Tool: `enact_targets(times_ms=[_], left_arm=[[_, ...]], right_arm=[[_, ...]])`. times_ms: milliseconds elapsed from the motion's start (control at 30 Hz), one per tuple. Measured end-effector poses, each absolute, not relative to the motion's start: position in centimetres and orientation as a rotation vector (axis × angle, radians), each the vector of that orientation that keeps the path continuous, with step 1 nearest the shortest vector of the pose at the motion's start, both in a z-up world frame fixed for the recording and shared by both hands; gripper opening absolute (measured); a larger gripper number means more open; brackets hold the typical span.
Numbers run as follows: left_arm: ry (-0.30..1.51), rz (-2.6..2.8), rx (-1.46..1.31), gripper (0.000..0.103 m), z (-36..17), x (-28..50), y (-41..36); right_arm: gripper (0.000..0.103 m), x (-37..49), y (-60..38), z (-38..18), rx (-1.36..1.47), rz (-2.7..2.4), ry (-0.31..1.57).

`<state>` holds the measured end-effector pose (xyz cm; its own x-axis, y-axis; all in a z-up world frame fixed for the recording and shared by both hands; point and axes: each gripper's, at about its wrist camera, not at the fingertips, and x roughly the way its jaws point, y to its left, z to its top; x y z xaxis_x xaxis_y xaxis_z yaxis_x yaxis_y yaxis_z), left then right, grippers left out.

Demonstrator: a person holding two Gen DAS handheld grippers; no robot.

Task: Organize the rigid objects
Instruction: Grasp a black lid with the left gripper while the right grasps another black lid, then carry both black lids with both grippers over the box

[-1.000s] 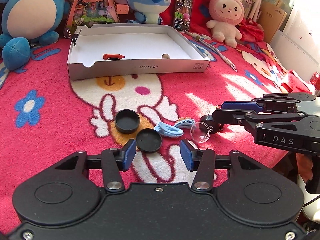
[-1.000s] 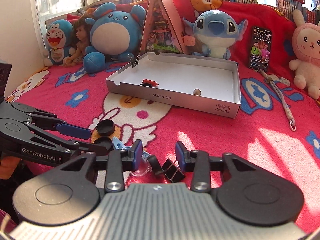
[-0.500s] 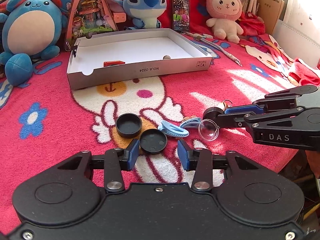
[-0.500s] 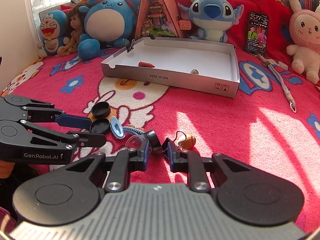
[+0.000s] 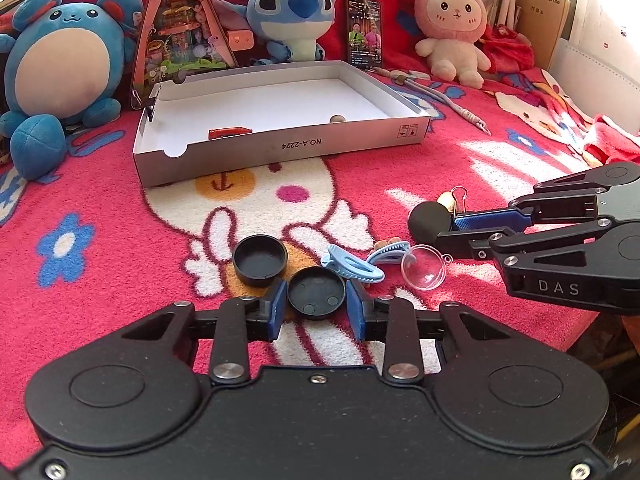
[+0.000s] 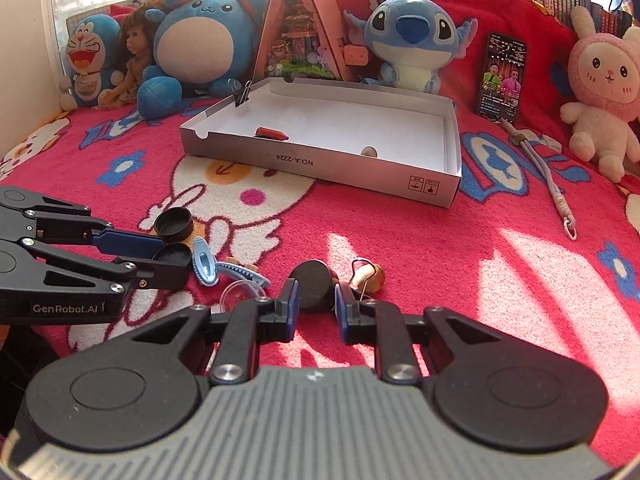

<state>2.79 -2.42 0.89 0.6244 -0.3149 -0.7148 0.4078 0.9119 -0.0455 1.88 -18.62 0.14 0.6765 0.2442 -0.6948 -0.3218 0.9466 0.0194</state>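
Observation:
My left gripper (image 5: pixel 316 305) is shut on a flat black cap (image 5: pixel 316 292) lying on the red blanket. A second black cap (image 5: pixel 259 260) lies open side up just beyond it. My right gripper (image 6: pixel 314 300) is shut on a black disc (image 6: pixel 312 285) standing on edge, seen from the side in the left wrist view (image 5: pixel 430 220). Two blue hair clips (image 5: pixel 352 270) and a clear plastic dome (image 5: pixel 424 267) lie between the grippers. The white cardboard box (image 5: pixel 280 146) farther back holds a red piece (image 5: pixel 228 132) and a small brown bead (image 5: pixel 337 119).
A brown charm with a wire loop (image 6: pixel 370 274) lies right of the right gripper. Plush toys (image 5: pixel 60 68), a phone (image 5: pixel 364 32) and a triangular toy box (image 5: pixel 180 28) line the back. A grey cord (image 6: pixel 548 176) lies at the right.
My left gripper moved forward and closed around the nearer black cap. My right gripper closed on the black disc and stood it up off the blanket.

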Motion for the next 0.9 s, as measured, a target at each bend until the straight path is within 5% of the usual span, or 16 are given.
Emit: enact_targets(times_ms=[333,400,900], left_arm=[[0.763,-0.415,0.156,0.031,0.8,2.0,-2.5],[0.761,-0.413,0.153,0.031,0.8,2.0,-2.3],[0.742,-0.389,0.095,0.031,1.5,2.5,-1.4]], right_arm=[[0.033,2.6,-17.3,-0.5,-0.144,0.305,0.747],[0.043,2.6,-17.5,-0.4,-0.155,0.293,0.741],[0.062,3.2,-18.3,-0.7,-0.138,0.253,0.72]])
